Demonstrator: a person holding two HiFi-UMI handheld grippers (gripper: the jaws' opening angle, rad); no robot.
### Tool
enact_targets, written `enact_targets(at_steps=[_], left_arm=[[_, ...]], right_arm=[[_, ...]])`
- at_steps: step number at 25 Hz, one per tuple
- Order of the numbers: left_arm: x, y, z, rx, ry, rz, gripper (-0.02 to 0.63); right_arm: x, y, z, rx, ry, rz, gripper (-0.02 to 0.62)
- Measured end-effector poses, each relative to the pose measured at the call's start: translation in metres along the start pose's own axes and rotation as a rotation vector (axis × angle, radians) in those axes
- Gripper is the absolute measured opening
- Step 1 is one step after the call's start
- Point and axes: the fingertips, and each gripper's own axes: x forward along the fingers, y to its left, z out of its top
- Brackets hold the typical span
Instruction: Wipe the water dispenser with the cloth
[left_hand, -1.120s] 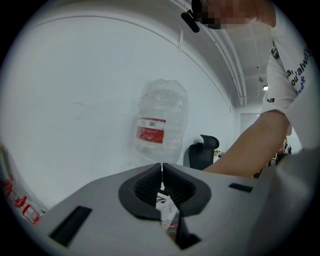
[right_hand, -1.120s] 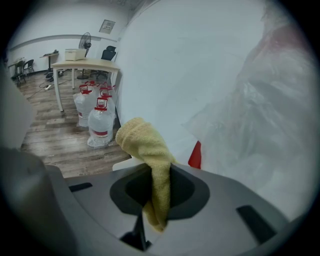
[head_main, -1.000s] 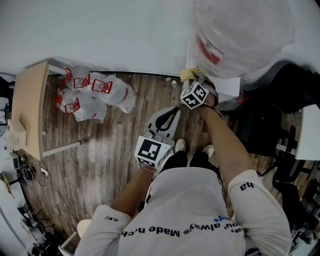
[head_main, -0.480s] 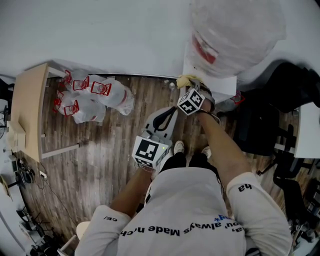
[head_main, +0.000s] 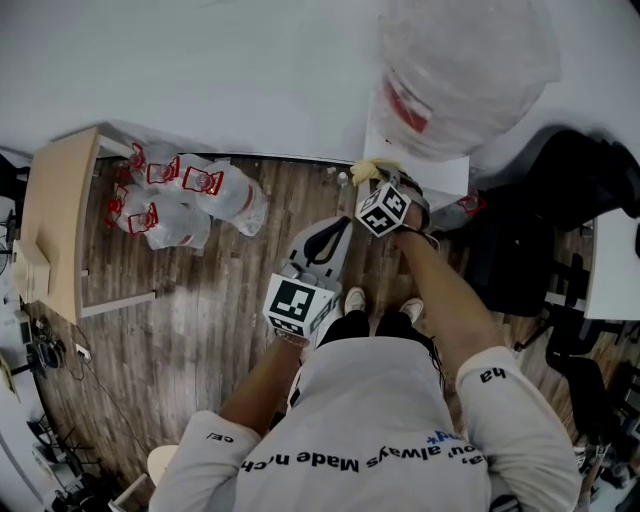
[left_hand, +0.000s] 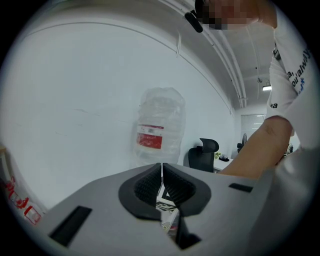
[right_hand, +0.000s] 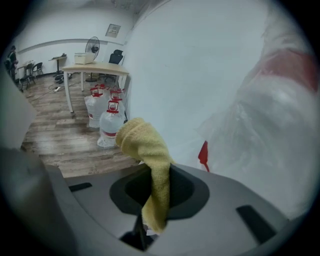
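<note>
Our right tongs (right_hand: 159, 192) pinch the yellow cloth (right_hand: 145, 145). Its free end sticks out past the tips, just beside the water dispenser (head_main: 425, 155). The dispenser stands tall with its big bottle (head_main: 470, 60) on top, so we think the wipe should run up and down its side. Our left tongs (left_hand: 161, 185) are pressed together with nothing in them, farther from the dispenser. Under the dispenser is a wood floor (head_main: 200, 310), and behind it is a white wall (head_main: 200, 70).
</note>
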Motion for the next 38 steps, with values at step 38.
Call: enact_targets(at_steps=[38], left_arm=[[0.03,-0.02,-0.009,0.006,0.041,-0.042,0.028]], right_arm=[[0.004,-0.066,-0.066,0.024,0.103,-0.125,0.061]])
